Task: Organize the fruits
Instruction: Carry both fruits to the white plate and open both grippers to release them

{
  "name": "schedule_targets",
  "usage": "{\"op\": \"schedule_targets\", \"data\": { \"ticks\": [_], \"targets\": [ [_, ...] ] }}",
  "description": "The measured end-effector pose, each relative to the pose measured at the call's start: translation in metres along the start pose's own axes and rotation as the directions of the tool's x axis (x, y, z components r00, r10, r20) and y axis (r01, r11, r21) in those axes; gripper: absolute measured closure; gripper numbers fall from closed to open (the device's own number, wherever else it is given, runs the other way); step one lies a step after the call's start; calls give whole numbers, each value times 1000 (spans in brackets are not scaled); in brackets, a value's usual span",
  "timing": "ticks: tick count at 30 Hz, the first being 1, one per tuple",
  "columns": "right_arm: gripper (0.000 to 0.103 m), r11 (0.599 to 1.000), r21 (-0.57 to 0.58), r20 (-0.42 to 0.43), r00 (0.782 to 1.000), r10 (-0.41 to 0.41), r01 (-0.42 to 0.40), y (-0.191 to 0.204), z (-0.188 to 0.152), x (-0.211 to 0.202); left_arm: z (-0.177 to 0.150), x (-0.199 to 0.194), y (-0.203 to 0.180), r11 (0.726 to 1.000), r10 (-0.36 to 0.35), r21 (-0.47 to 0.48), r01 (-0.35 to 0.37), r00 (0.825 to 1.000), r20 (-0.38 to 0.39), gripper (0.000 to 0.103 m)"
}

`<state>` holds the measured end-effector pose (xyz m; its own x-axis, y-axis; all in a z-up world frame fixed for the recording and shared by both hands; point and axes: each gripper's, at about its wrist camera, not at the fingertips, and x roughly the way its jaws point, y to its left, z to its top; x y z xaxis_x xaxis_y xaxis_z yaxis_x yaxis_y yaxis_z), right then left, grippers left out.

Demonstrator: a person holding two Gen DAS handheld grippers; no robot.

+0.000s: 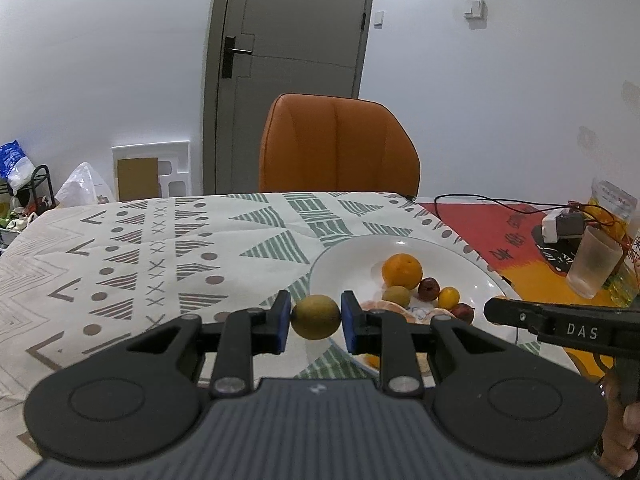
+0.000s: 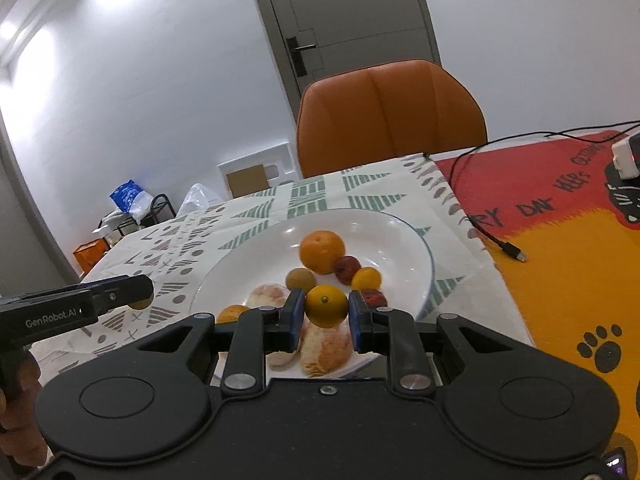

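I've got both loaded: left gripper (image 1: pixel 316 317) pinching a brown-green fruit (image 1: pixel 315 316) just off the white plate (image 2: pixel 416 248), right gripper (image 2: pixel 326 306) pinching a yellow fruit (image 2: pixel 326 305) above it. Mid-carry, I reckon. Next, lower each gently and release without nudging the pile.

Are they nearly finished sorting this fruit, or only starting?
Somewhere in the middle, I'd guess. The white plate already holds a big orange, small fruits and peeled segments. The left gripper grips a greenish-brown fruit; the right gripper grips a yellow-orange fruit over the plate. Both await placing.
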<state>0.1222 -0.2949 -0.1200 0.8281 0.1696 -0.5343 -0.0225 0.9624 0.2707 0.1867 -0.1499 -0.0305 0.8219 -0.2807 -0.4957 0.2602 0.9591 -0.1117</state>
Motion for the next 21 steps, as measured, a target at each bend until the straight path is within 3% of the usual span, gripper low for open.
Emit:
{"op": "schedule_targets", "data": {
  "ticks": [4,6,21],
  "targets": [
    [80,1000,6,-1,1000,-7,7,-5,0,3,1,7,-2,1000,-2,4,2,1000,-6,78],
    [74,1000,8,3,1000,-18,18,-8,0,2,2,10,-3,1000,-4,7,4,1000,-8,78],
    [74,999,33,3,999,-41,41,-23,-1,-6,11,30,-19,999,-34,27,34,999,-9,78]
  ]
}}
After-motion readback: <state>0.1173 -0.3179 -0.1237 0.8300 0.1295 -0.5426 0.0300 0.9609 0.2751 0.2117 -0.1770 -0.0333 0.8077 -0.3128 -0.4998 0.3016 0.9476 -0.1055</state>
